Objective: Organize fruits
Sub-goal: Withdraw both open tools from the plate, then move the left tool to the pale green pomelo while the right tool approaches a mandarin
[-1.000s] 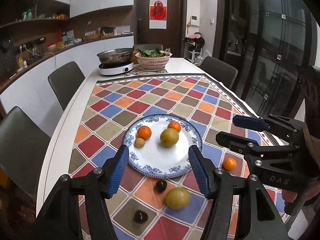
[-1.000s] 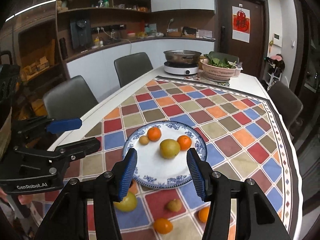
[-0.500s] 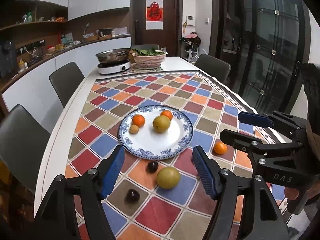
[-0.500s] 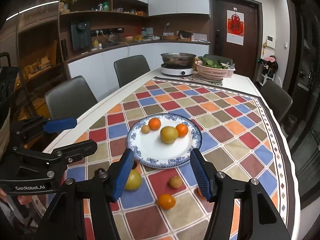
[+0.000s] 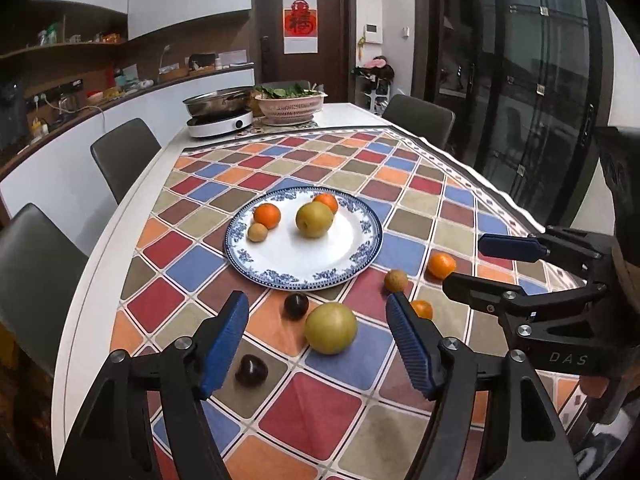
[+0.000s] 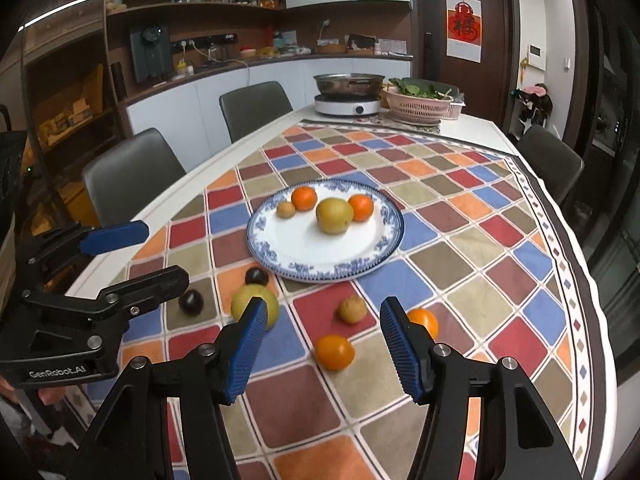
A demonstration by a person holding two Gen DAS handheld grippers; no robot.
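A blue-rimmed plate (image 5: 362, 258) is seen near the middle of the checkered tablecloth (image 5: 320, 404), and four fruits have already been gathered on it: two tangerines, a large pear (image 5: 314, 219) and a small brown fruit. The rest is scattered on the surface just in front of the plate: a second pear (image 5: 331, 328), two dark plums (image 5: 296, 305) (one touching or nearly touching the rim, it cannot be told which), a brown fruit (image 5: 396, 280) and two loose tangerines (image 6: 334, 352).

The left gripper (image 5: 316, 344) is held above the near edge with its fingers (image 5: 224, 340) spread wide and nothing between them; the loose pear is framed in the gap, which suggests it is being lined up as the next pick. The right gripper (image 6: 322, 354) is likewise held apart and empty, with a tangerine centred in its gap. Both tools appear to be kept low and back from the plate so that the loose fruit can be approached from the front.
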